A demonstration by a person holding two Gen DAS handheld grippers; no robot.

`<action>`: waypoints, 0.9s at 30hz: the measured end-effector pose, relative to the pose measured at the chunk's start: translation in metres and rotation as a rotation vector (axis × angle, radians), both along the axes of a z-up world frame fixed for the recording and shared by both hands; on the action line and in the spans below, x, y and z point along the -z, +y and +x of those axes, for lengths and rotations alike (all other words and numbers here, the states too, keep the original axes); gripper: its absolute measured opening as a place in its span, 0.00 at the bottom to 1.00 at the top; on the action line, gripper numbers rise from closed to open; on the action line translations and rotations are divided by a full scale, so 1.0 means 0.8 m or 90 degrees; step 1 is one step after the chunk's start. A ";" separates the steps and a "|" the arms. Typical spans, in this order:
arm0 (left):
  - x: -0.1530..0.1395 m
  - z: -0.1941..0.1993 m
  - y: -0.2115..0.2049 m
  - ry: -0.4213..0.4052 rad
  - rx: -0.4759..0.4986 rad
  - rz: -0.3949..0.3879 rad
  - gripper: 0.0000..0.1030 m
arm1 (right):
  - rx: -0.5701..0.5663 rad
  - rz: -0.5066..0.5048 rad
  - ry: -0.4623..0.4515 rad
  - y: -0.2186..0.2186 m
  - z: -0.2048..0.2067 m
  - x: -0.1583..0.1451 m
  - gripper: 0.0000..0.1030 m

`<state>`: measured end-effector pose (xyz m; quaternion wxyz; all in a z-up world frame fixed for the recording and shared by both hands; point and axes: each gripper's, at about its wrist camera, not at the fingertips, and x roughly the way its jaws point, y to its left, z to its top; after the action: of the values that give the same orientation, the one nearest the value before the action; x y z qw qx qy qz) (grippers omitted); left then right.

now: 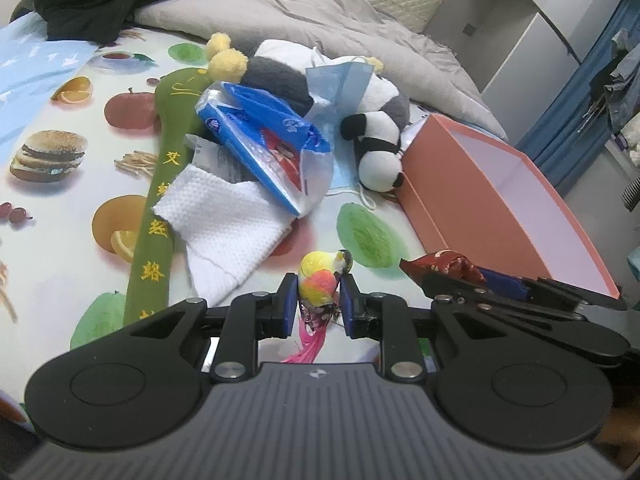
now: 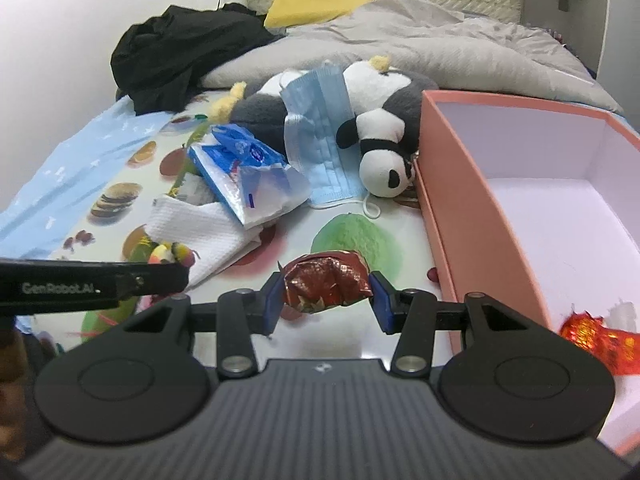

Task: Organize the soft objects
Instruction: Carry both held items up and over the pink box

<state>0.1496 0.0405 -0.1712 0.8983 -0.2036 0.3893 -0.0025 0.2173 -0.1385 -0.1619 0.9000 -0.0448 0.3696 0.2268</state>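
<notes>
Both tongs loaded: left gripper (image 1: 319,295) clamped on a small toy bird (image 1: 322,280), pink tail feathers hanging below the jaws; right gripper (image 2: 326,294) clamped on a crumpled red foil wrapper (image 2: 326,286), lying crosswise between the pads. Both items are held up off the fruit-print sheet (image 1: 52,248). Key relation: the pink box (image 2: 452,184) sits to the right of both, long axis running away from the cameras, open top. The right gripper is just beside its near wall, so it's the nearer one; the left is further off, with the right between it and the box. Another red foil piece (image 2: 596,340) already lies in the box. Panda (image 2: 380,152), mask (image 2: 320,136), tissue pack (image 2: 244,168) and cloth (image 2: 208,232) still piled ahead. Box's near corner cut off in both views; bird's underside hidden by the jaws.
</notes>
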 end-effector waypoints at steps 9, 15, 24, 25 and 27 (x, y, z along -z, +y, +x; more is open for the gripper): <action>-0.034 -0.014 -0.016 -0.015 0.010 0.009 0.26 | 0.009 0.017 -0.030 -0.019 -0.030 -0.039 0.48; -0.061 -0.018 -0.034 -0.039 0.028 0.010 0.26 | 0.032 0.034 -0.053 -0.036 -0.046 -0.062 0.48; -0.087 -0.014 -0.081 -0.058 0.078 -0.007 0.26 | 0.075 0.031 -0.066 -0.087 -0.066 -0.092 0.48; -0.091 -0.013 -0.089 -0.063 0.088 -0.013 0.26 | 0.083 0.032 -0.065 -0.095 -0.068 -0.093 0.48; -0.095 -0.010 -0.104 -0.067 0.107 -0.014 0.26 | 0.099 0.029 -0.069 -0.107 -0.072 -0.097 0.48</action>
<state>0.1414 -0.0429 -0.0951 0.9118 -0.1794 0.3575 -0.0929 0.1595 -0.2239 -0.0840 0.9344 -0.0080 0.3174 0.1617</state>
